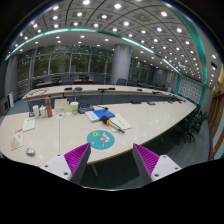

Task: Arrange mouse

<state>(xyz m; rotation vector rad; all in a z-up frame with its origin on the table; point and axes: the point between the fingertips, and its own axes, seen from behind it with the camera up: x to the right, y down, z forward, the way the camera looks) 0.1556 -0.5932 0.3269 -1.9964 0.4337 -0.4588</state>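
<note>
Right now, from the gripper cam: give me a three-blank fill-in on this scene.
1. The gripper is ____, with nothing between its fingers.
2. The round teal mat lies just ____ of the fingers on the long beige table.
3. The ceiling lights are switched ____.
Missing words: open; ahead; on.

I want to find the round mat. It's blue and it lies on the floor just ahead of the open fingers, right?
Not quite. The gripper view shows the round blue mat lying on the big table, not on the floor. It is just ahead of the gripper, whose fingers are open, as you said.
</note>
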